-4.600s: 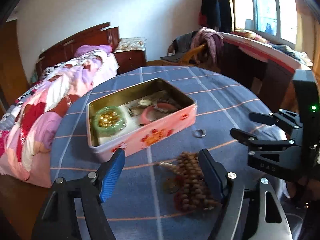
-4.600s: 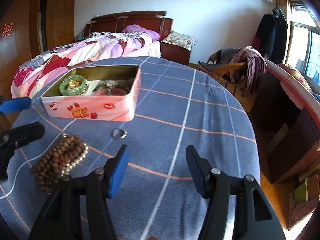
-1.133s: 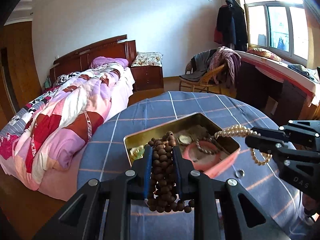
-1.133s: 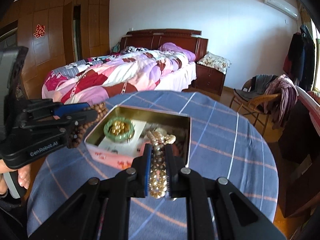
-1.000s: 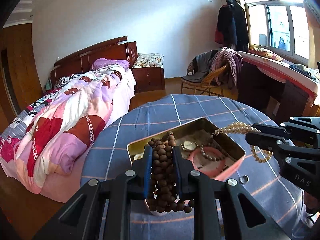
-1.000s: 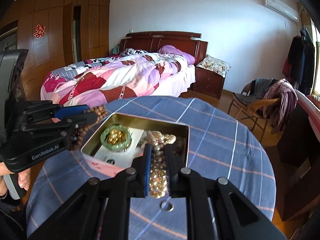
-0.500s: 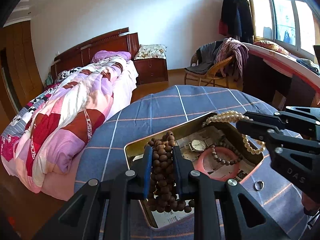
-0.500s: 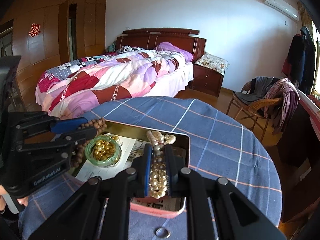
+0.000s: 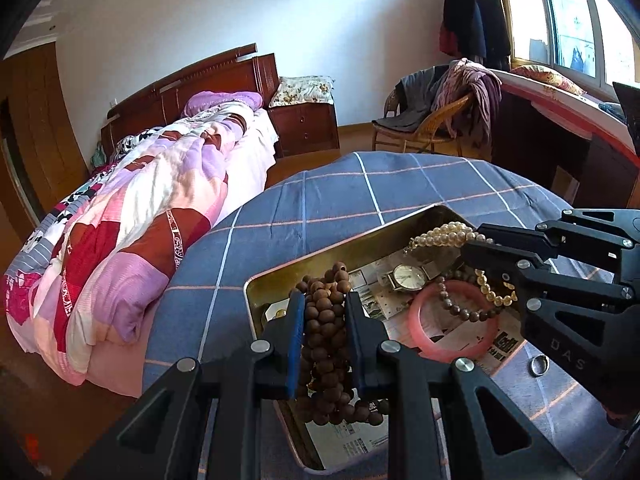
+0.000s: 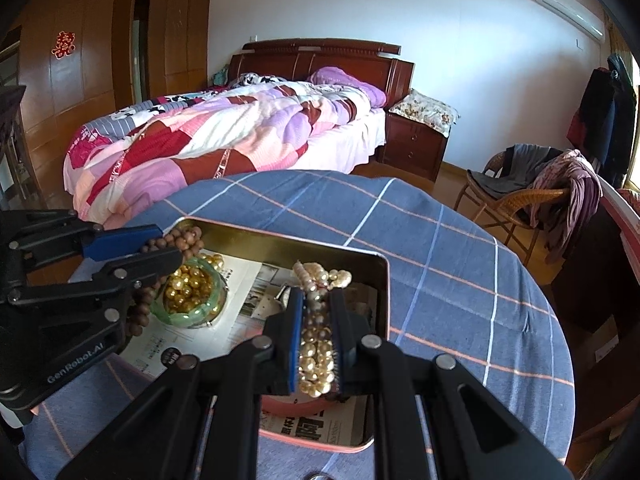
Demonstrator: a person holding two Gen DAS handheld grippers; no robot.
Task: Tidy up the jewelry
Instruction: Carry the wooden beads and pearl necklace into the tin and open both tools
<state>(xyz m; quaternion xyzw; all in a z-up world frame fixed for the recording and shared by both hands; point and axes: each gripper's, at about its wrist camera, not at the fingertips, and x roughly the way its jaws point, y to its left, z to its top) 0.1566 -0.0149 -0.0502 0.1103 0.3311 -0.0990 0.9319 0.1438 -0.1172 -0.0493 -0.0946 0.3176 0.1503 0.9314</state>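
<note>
Over the open tin (image 9: 352, 248), which sits on a round table covered with a blue checked cloth (image 9: 400, 184), both grippers are held. The left gripper (image 9: 322, 312) is pinched tight on a bunch of brown wooden beads (image 9: 326, 320), with loops hanging below the fingers above the tin's near left end. The right gripper (image 10: 316, 320) is clamped on a pearl necklace (image 10: 316, 344), whose free end is draped over the tin's far right corner in the left wrist view.

Inside the tin, on a printed paper lining (image 10: 224, 300), a green bangle (image 10: 192, 312) filled with gold beads (image 10: 188, 286) is seen toward the left end. A pink bangle (image 9: 452, 324) is seen toward the right end, with a wristwatch (image 9: 408, 276) just beyond it and a dark bead bracelet (image 9: 460, 308) lying across it.

A small metal ring (image 9: 538, 365) lies on the cloth just outside the tin's near right edge.
</note>
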